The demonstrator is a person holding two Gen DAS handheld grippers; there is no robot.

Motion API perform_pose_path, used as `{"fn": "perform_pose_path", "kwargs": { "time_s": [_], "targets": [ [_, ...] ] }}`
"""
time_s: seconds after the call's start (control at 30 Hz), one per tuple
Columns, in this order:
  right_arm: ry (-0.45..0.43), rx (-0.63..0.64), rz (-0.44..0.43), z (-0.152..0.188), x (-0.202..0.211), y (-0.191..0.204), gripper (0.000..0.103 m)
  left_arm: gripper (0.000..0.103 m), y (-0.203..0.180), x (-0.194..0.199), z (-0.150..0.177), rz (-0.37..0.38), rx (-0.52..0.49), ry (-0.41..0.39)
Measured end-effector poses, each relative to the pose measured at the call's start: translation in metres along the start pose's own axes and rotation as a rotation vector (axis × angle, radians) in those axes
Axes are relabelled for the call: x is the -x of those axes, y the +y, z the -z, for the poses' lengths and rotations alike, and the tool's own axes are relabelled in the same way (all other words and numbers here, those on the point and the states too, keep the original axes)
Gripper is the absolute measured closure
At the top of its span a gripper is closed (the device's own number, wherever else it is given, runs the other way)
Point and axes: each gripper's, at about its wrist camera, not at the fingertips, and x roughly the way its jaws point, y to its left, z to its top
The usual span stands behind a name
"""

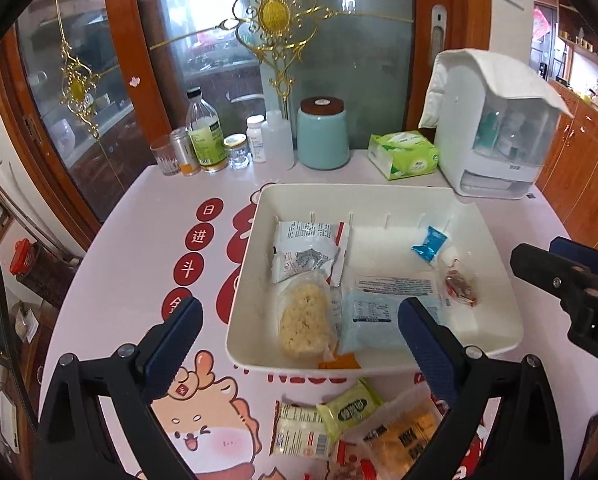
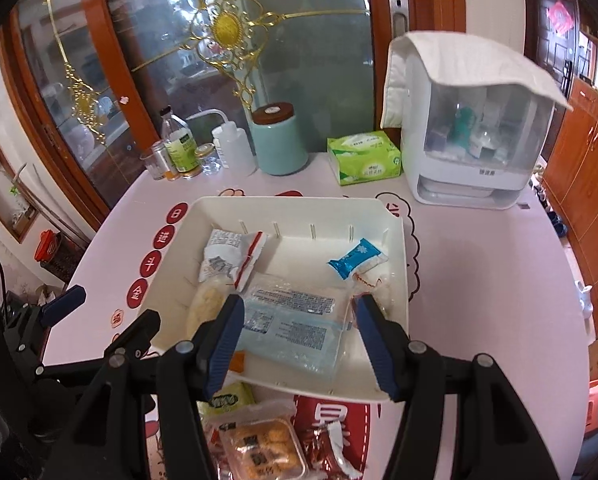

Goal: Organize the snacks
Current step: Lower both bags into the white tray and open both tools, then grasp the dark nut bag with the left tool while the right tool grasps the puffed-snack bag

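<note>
A white tray (image 1: 499, 332) sits on a pink table cover (image 1: 131, 280) printed with red discs reading 日, 进, 斗, 金 and a cartoon animal. Inside the tray lie a grey-white packet (image 1: 303, 250), a clear bag of pale crisps (image 1: 305, 320), a light-blue packet with small unreadable print (image 1: 373, 320), a blue candy wrapper (image 1: 429, 244) and a small red-patterned sweet (image 1: 459, 286). Just outside the near rim lie a yellow-green packet (image 1: 349, 406), a white barcoded packet (image 1: 299, 432) and an orange-cracker pack (image 2: 261, 450). The left gripper (image 1: 299, 344) hangs wide open above the near rim; the right gripper (image 2: 299, 342) likewise gapes empty over the tray. Behind, a green tissue pack (image 2: 363, 158) carries print too small to read.
</note>
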Motion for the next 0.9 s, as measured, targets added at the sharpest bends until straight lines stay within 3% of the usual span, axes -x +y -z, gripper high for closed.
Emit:
{"fn": "perform_pose_path", "kwargs": {
  "time_s": [0.2,0.43,0.9],
  "targets": [
    [-0.041,0.016,-0.011,0.007,0.035,0.010,0.043,0.003,0.004,0.037,0.003,-0.008,-0.004,-0.029],
    [-0.079,0.026,-0.016,0.027,0.073,0.014,0.034,0.002,0.012,0.078,0.021,-0.005,-0.014,-0.072],
    [-0.093,0.116,-0.079,0.115,0.118,0.021,0.029,0.002,0.016,0.133,0.098,0.052,-0.059,-0.114]
  ]
}}
